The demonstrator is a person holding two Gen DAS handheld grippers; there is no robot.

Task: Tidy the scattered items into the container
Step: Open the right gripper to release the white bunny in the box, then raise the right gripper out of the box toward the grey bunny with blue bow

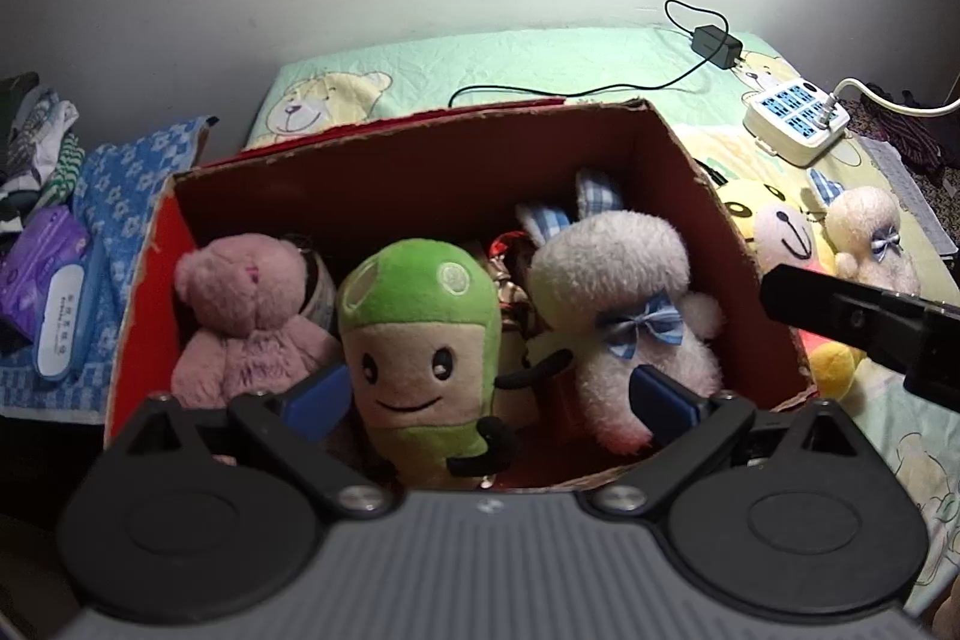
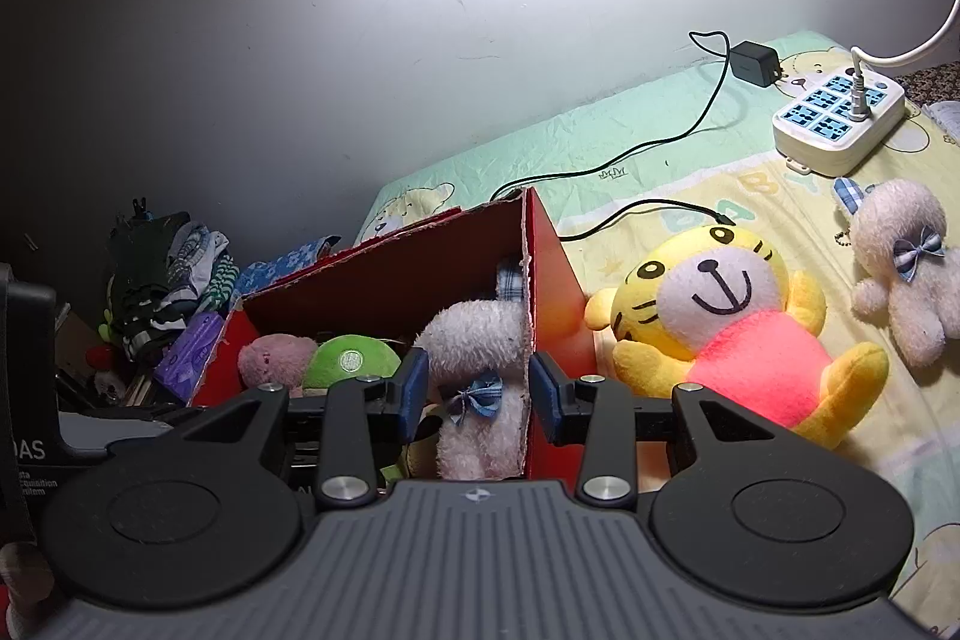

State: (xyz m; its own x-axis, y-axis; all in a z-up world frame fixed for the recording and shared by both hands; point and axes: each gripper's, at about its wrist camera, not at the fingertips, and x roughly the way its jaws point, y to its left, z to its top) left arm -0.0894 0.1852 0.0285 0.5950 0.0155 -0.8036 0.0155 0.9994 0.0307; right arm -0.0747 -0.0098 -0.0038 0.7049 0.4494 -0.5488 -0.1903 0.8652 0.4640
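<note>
- The red box (image 1: 708,196) sat on the bed sheet (image 1: 540,58) with a pink bear (image 1: 246,304), a green toy (image 1: 420,334) and a white bunny (image 1: 624,292) inside.
- The left gripper (image 1: 489,400) hung over the box, fingers wide and holding nothing.
- The right gripper (image 2: 480,391) had its fingers a little apart, one on each side of the box wall, not squeezing.
- A yellow tiger (image 2: 726,322) and a small white bunny (image 2: 906,268) lay outside, on the sheet.

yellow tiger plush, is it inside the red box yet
No, the yellow tiger plush lies on the bed sheet beside the red box, outside its wall.
</note>
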